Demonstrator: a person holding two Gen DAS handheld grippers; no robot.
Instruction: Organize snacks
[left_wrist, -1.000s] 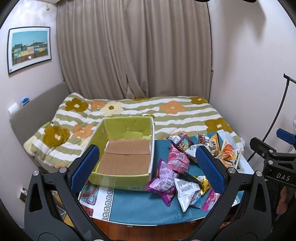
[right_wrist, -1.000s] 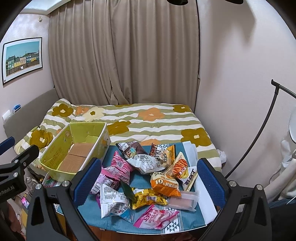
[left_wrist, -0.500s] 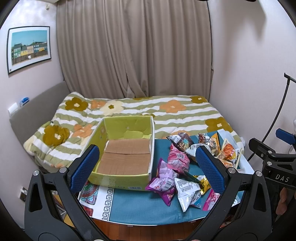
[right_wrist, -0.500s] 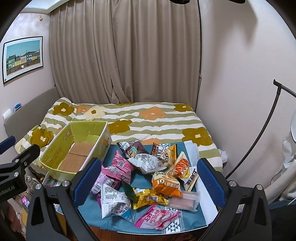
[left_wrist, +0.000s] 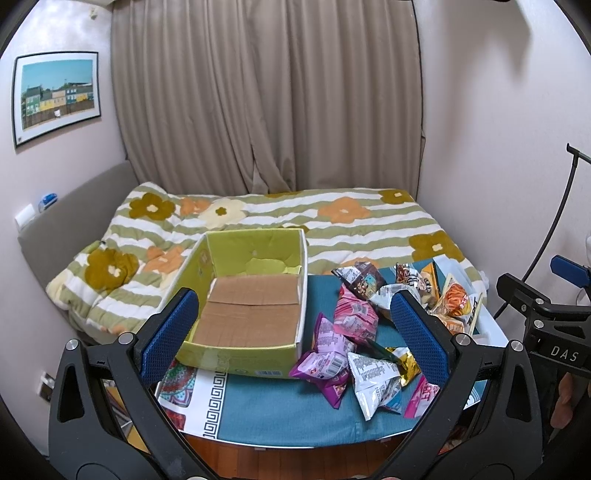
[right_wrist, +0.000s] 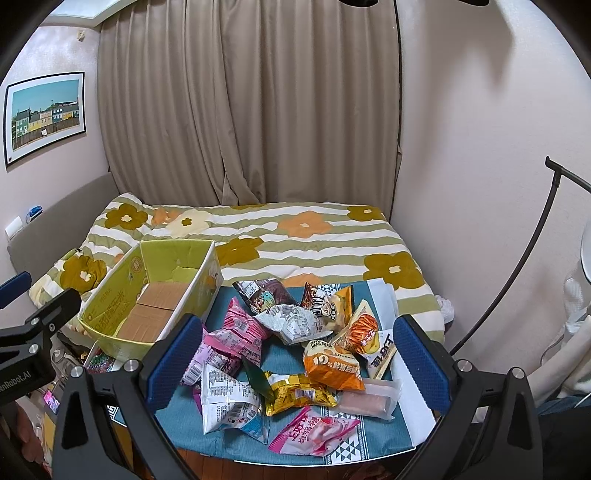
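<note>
snacks (right_wrist: 288, 350) lie heaped on the teal table (left_wrist: 280, 410), right of the green box (left_wrist: 251, 295), which has no snacks in it. my left gripper (left_wrist: 295, 339) and right gripper (right_wrist: 291, 358) hang wide open above, holding nothing. beyond, the flowered bed (right_wrist: 295, 236).

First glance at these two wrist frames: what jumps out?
A jumble of bright snack packets heaped on the right part of the teal table cloth. Left of it sits an open green cardboard box with nothing inside but its brown bottom flaps. Behind the table lies a bed with a striped flower quilt; both grippers, left and right, hang wide open, holding nothing.
</note>
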